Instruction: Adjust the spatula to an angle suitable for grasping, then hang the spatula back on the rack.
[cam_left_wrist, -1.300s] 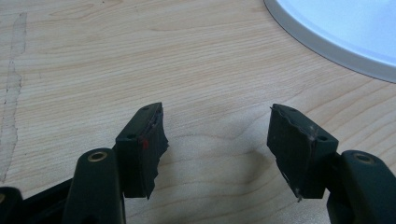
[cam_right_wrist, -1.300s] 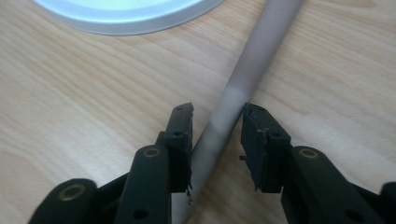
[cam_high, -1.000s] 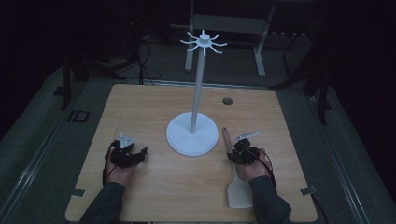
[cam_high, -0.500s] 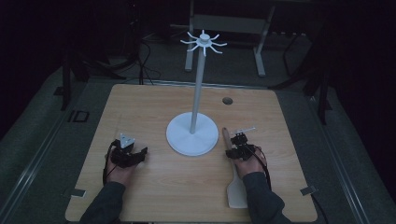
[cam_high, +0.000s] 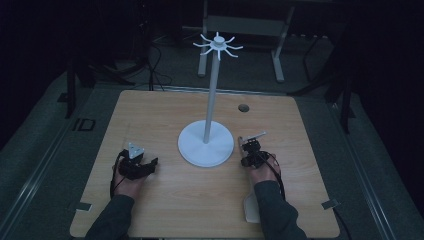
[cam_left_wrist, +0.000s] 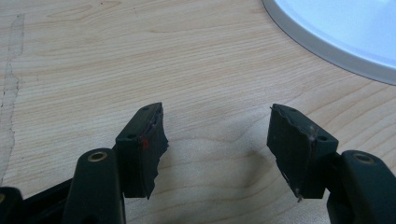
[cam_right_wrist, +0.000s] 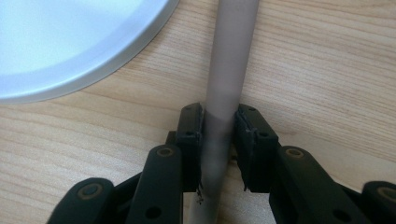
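Since the earlier high-view frames the right gripper (cam_high: 251, 150) has slid forward along the spatula handle (cam_high: 243, 144), away from the blade end and toward the far end that lies just beside the white stand base (cam_high: 205, 145), and its jaws have just been closing with that handle between them. In the high view the right hand sits just to the right of the stand base, the tip of the handle pokes out ahead of the gripper near the base's rim, and the pale spatula blade (cam_high: 251, 209) lies flat on the table (cam_high: 165, 110) behind the forearm, farther from the base. The left gripper (cam_high: 137, 165) rests on the table to the left of the base, where it was before. In the left gripper view its jaws stand wide apart with bare wood between them, released and holding nothing, and the rim of the stand base (cam_left_wrist: 327, 44) curves across the upper right. In the right gripper view the grey-beige handle (cam_right_wrist: 229, 70) runs straight up between the two pads, which appear to press on both of its sides, so the right gripper (cam_right_wrist: 219, 140) is clamped on the handle, with the base's rim (cam_right_wrist: 116, 60) just to the left. I judge the grasp is now made, and lifting the spatula toward the hooks at the top of the stand (cam_high: 218, 46) looks like the next step.
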